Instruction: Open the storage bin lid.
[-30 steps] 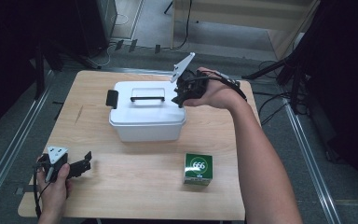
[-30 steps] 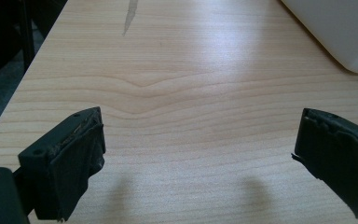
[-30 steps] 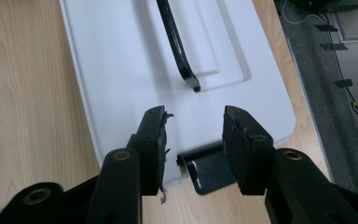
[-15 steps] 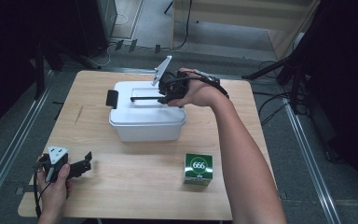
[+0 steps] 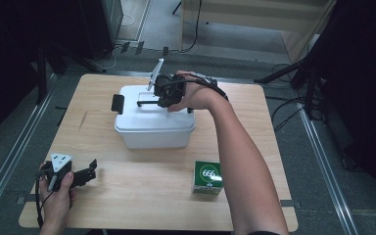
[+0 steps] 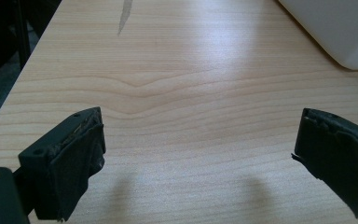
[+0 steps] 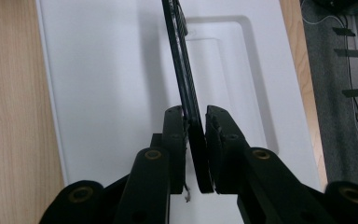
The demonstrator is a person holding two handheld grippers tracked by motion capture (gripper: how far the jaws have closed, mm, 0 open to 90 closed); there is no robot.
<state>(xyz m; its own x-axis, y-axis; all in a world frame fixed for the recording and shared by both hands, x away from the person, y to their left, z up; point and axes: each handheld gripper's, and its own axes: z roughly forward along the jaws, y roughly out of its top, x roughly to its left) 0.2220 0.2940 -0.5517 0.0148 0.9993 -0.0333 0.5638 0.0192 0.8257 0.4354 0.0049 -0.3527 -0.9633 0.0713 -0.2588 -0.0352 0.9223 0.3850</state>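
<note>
Two grippers: one in each of the person's hands, at a wooden table.
Right gripper: over the white box, jaws pressed together on its black handle.
Box: middle of the table toward the far side, lid on, black latch at its left end.
Left gripper: jaws wide apart and empty, low over bare wood at the near left corner.
Green carton: near right, apart from the box.
</note>
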